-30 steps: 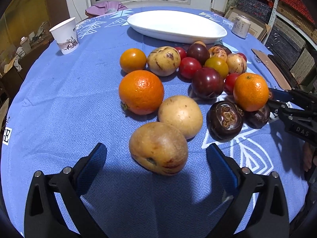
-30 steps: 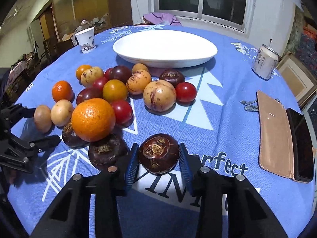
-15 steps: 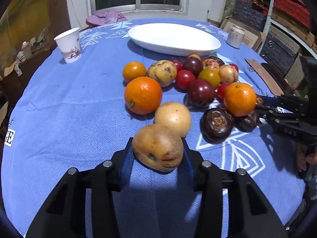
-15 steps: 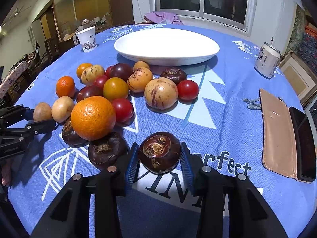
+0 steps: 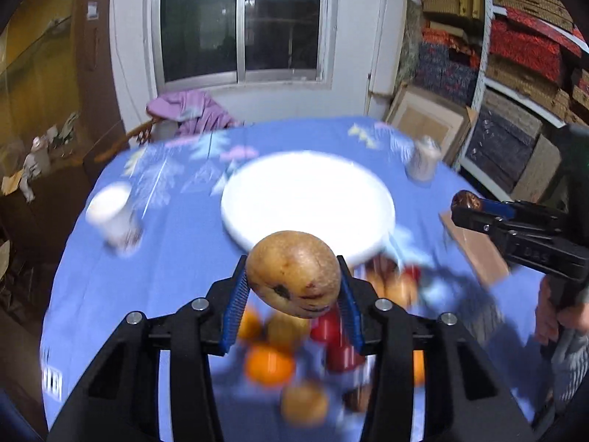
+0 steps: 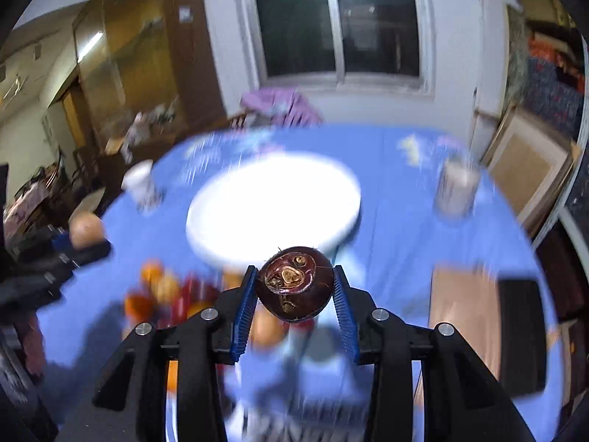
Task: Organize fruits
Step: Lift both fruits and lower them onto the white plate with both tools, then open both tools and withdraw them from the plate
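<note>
My left gripper (image 5: 292, 283) is shut on a tan-brown speckled fruit (image 5: 292, 272) and holds it high above the table. My right gripper (image 6: 294, 287) is shut on a dark purple-brown fruit (image 6: 294, 281), also lifted. A white oval plate (image 5: 307, 202) lies ahead on the blue tablecloth; it also shows in the right wrist view (image 6: 272, 206). The remaining fruits (image 5: 291, 346) lie blurred below the left fingers, and in the right wrist view (image 6: 165, 294) at lower left. The right gripper with its fruit shows in the left wrist view (image 5: 467, 202); the left gripper shows in the right wrist view (image 6: 84, 230).
A paper cup (image 5: 112, 213) stands at the table's left. A can (image 5: 423, 160) stands at the far right. A tan pouch (image 6: 464, 309) and a dark phone (image 6: 522, 331) lie at the right edge. A chair with purple cloth (image 5: 191, 110) is behind the table.
Both grippers have risen high off the table with their fruits and tilted up, so the plate now lies ahead and the fruit pile below. The left closed on its fruit a second ago.
</note>
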Demonstrator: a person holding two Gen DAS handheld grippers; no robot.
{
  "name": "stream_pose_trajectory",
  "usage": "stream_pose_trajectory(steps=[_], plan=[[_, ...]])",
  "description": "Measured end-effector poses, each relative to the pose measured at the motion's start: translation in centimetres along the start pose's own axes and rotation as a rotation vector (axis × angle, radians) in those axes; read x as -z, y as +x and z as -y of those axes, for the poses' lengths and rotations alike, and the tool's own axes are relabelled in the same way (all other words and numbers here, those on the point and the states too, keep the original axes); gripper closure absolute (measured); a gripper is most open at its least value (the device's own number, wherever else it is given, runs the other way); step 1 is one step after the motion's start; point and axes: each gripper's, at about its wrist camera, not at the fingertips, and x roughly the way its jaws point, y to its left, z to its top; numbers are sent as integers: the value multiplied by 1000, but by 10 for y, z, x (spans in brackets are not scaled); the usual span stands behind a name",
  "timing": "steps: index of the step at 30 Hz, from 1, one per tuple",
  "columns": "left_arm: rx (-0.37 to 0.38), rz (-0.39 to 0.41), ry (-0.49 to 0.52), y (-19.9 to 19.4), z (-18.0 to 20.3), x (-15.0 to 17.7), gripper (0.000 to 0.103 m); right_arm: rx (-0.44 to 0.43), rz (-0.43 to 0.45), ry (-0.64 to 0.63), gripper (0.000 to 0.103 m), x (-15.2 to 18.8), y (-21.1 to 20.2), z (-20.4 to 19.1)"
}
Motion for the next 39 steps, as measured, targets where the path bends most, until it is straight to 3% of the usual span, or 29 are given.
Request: stream_pose_trajectory(steps=[2, 5, 9, 13, 15, 16, 17, 19, 22, 26, 29, 30, 35, 39], plan=[[-3, -20, -25, 33, -4, -25, 59, -3, -17, 24, 62, -28, 32, 1], [16, -130, -71, 93, -16, -40, 59, -10, -78, 54, 62, -42, 81, 5], [6, -245, -127, 151, -35, -32, 59, -7, -170, 90, 62, -39, 144, 13], [1, -281, -110, 171, -35, -20, 56, 15, -212, 58, 61, -24, 165, 9], [18, -271, -108, 172, -33, -25, 45, 25, -231, 45, 61, -20, 172, 8], [16, -257, -111, 169, -33, -27, 36, 30, -235, 44, 61, -19, 174, 8], [1, -240, -109, 167, -32, -29, 20, 35, -238, 43, 61, -18, 176, 8], [-5, -220, -100, 161, -31, -32, 18, 45, -231, 38, 58, -18, 175, 8], [-4, -199, -105, 150, -32, -33, 18, 47, -210, 36, 41, -21, 166, 7], [-34, -127, -121, 109, -39, -37, 18, 76, -95, 13, 41, -30, 122, 2], [-53, -68, -142, 67, -48, -24, 10, 12, 25, 33, 37, -30, 59, -4], [-66, -52, -152, 52, -51, -15, 9, -3, 62, 35, 32, -26, 40, -8], [-89, -48, -189, 3, -58, 51, 9, -6, 214, 12, 18, 41, -41, -26], [-76, -91, -210, -10, -51, 110, 9, 27, 266, 2, 13, 99, -63, -32]])
